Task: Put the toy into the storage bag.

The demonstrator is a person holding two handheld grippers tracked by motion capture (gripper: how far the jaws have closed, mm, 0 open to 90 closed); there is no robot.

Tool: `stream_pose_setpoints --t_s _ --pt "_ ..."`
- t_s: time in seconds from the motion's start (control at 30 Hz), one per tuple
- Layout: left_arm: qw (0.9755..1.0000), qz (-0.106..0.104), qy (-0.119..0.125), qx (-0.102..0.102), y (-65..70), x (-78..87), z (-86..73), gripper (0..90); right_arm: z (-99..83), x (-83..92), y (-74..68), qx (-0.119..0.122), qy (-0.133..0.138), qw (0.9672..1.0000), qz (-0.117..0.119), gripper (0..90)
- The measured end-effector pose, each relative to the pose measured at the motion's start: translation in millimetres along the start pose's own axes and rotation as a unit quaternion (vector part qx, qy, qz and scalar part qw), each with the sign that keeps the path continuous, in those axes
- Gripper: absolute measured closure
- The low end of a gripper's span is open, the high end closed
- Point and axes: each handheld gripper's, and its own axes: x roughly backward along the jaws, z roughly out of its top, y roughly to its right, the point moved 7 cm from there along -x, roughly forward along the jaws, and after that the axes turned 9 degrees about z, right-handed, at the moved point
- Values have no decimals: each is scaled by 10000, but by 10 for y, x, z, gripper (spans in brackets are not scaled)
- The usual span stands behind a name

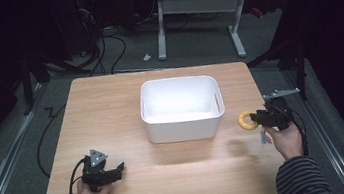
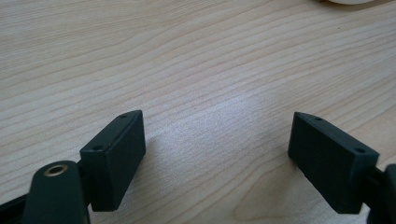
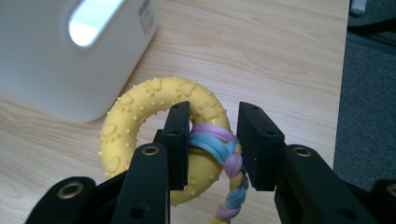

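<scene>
One white bin [image 1: 181,107]; one yellow ring toy [image 3: 159,135] in right hand-held gripper [image 3: 214,144]; left hand-held gripper [image 2: 217,158] agape.

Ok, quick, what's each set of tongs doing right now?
Left tongs: open, nothing between them, low over the bare table.
Right tongs: shut on the yellow ring toy, gripping its braided rope, beside the white bin.

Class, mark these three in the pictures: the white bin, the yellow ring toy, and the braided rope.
white bin [image 1: 182,128], high view, front wall.
yellow ring toy [image 3: 156,91], right gripper view, top of the ring.
braided rope [image 3: 236,189], right gripper view, hanging braid below the jaws.
</scene>
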Motion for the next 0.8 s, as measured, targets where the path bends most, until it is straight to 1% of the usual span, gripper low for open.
stream_pose_setpoints --t_s 0.1,0.23,0.3,0.43,0.5,0.53,0.67,0.8 --pt "10000 3 2 -6 -2 -1 1 193 71 53 -46 57 54 9999 65 659" --pt "10000 2 1 3 0 -1 0 193 146 108 -94 129 142 9998 97 659" --pt "10000 3 2 -2 -1 -1 1 193 172 129 -123 159 135 9997 148 660" --pt "10000 9 10 -1 -2 -2 1 193 237 158 -168 258 132 9995 148 660" --pt "10000 3 2 -3 -1 -1 1 193 280 177 -188 242 202 9993 212 660" --pt "10000 0 2 3 0 -1 1 193 308 190 -201 274 234 9991 225 660" --pt "10000 0 10 14 -2 -2 2 193 378 230 -247 317 252 9989 235 660" --pt "10000 -4 11 11 -5 -3 3 193 452 287 -276 323 338 9984 307 660"
